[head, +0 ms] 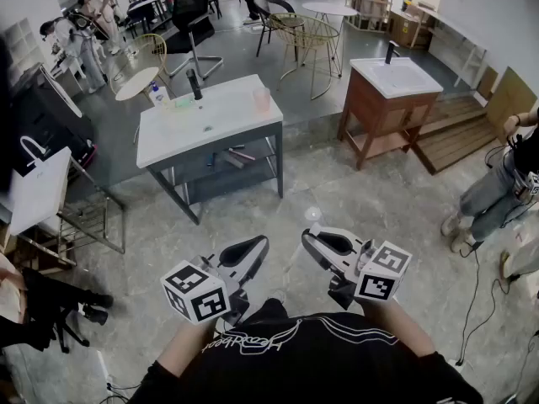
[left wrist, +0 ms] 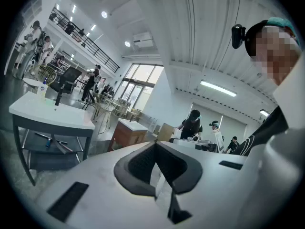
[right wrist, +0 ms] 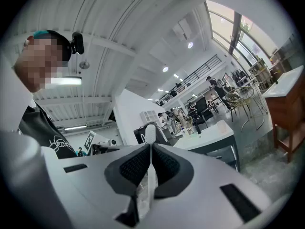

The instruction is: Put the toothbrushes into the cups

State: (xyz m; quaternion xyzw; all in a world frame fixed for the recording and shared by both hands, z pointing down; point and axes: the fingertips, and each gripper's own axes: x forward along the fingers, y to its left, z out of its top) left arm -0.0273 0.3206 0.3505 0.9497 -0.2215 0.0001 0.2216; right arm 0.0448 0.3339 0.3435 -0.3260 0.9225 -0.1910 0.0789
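A white sink table (head: pixel 223 124) stands well ahead of me, across open floor. On its top are a pink cup (head: pixel 262 99), a pale green cup (head: pixel 166 104) and a black faucet (head: pixel 194 84). Several toothbrushes (head: pixel 236 155) lie on its lower shelf, also seen in the left gripper view as toothbrushes (left wrist: pixel 52 142). Both grippers are held close to my body, far from the table. My left gripper (head: pixel 257 244) (left wrist: pixel 155 146) is shut with nothing in it. My right gripper (head: pixel 310 238) (right wrist: pixel 150 147) is shut and empty too. The pink cup (right wrist: pixel 222 126) is small in the right gripper view.
A wooden vanity (head: pixel 392 91) with a white basin stands at the right, beside a wooden platform (head: pixel 455 137). A person (head: pixel 505 175) stands at the far right with cables on the floor. A white bag (head: pixel 38 188) and a rack are at the left. Chairs are behind the table.
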